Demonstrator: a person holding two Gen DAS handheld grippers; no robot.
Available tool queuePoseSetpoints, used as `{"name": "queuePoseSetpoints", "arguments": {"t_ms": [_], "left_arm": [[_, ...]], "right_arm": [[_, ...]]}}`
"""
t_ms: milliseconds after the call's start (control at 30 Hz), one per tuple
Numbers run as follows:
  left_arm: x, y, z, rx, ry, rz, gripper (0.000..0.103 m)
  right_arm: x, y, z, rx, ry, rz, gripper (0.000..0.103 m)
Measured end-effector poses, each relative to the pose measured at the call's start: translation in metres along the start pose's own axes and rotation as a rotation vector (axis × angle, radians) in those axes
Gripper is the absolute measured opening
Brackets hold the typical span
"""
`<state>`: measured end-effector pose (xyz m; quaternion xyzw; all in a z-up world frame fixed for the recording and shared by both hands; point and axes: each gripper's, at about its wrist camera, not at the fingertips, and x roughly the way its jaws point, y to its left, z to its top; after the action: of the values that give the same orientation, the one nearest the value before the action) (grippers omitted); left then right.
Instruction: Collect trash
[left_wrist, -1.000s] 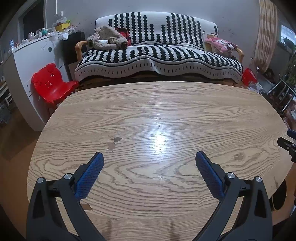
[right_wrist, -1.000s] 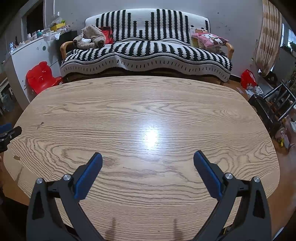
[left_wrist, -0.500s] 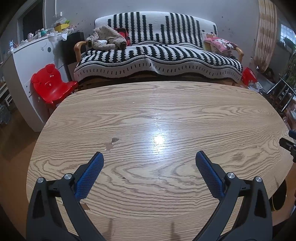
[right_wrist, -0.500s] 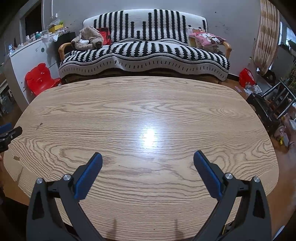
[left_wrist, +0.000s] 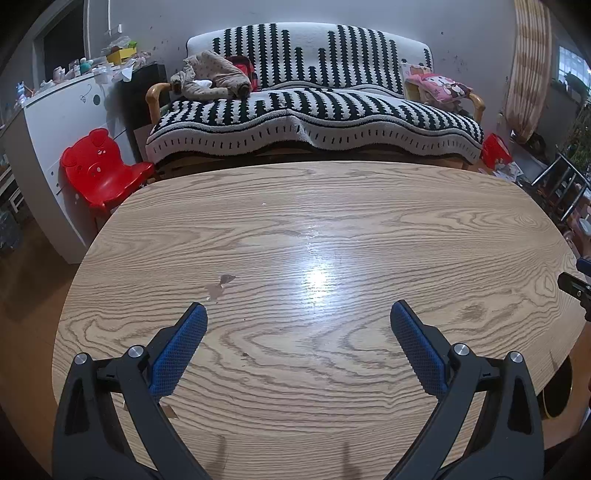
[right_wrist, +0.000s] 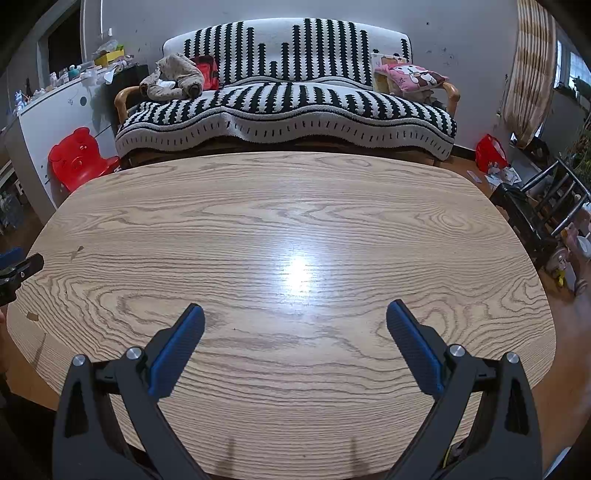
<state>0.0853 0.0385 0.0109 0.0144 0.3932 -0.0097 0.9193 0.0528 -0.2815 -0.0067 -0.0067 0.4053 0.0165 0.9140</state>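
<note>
Both claws are held wide open above the wooden tabletop (left_wrist: 332, 221): the left claw (left_wrist: 298, 317) and the right claw (right_wrist: 294, 316) grip and touch nothing. Small brown scraps of trash (left_wrist: 221, 286) are seen on the tabletop just ahead of the left claw's left finger. No readable writing is seen.

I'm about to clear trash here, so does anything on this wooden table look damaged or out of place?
Yes: the table shows a chipped patch in its veneer ahead of the left gripper. No trash lies on it.
</note>
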Motion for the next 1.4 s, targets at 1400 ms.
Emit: {"name": "queuePoseSetpoints", "arguments": {"t_ms": [1400], "left_arm": [[0.0006,-0.0023,-0.0013,0.007,0.004,-0.002,0.096]], "right_arm": [[-0.0012,-0.0023,-0.0009,-0.001,0.001,-0.002,0.095]]}}
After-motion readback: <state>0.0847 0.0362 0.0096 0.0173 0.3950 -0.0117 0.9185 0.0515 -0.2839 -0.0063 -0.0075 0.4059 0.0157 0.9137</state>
